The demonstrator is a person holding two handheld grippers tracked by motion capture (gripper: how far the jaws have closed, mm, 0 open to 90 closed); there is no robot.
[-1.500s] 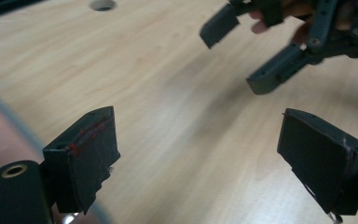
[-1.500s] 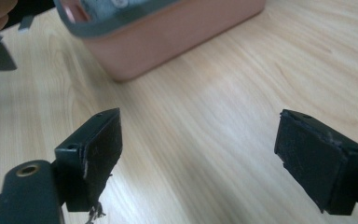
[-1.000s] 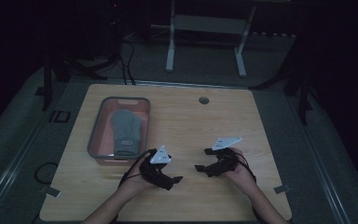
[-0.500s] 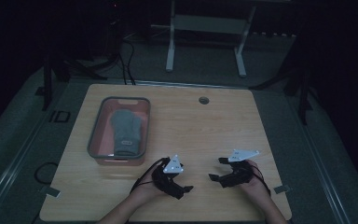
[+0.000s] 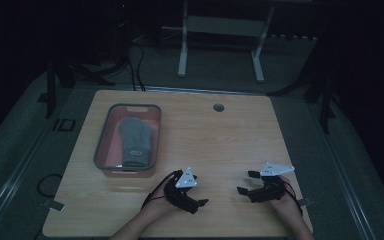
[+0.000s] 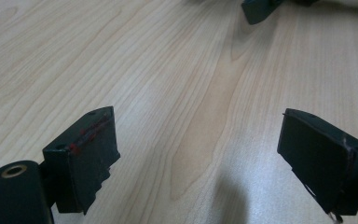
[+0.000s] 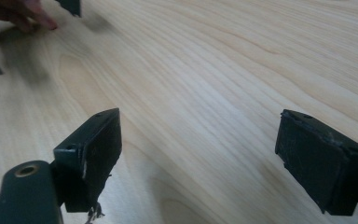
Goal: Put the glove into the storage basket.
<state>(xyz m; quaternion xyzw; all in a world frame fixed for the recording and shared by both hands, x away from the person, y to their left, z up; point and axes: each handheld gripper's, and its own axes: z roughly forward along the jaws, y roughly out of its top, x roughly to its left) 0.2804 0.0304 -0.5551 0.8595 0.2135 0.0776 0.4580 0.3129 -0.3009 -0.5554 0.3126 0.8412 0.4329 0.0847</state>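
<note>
A grey-rimmed pink bin (image 5: pixel 100 150) stands on the left half of the wooden table (image 5: pixel 220 140), and a grey mitten-like cloth (image 5: pixel 134 142) lies inside it. My left gripper (image 5: pixel 199 205) sits low near the table's front edge, right of the bin, with its jaws pointing right. In the left gripper view its jaws (image 6: pixel 200 140) stand wide apart over bare wood. My right gripper (image 5: pixel 246 182) is at the front right with its jaws pointing left toward the other gripper. Its jaws (image 7: pixel 198 140) are also open, with nothing between them.
A round cable hole (image 5: pixel 218 107) lies near the table's far edge. Beyond the table a white metal frame (image 5: pixel 220 30) stands on the dark floor, with cables (image 5: pixel 130 60) to its left. In the right gripper view, the other hand (image 7: pixel 23 14) is at the top left.
Both hands have drawn back toward the front edge of the table and sunk lower. The right gripper has also shifted right. Both pairs of jaws stayed apart.
</note>
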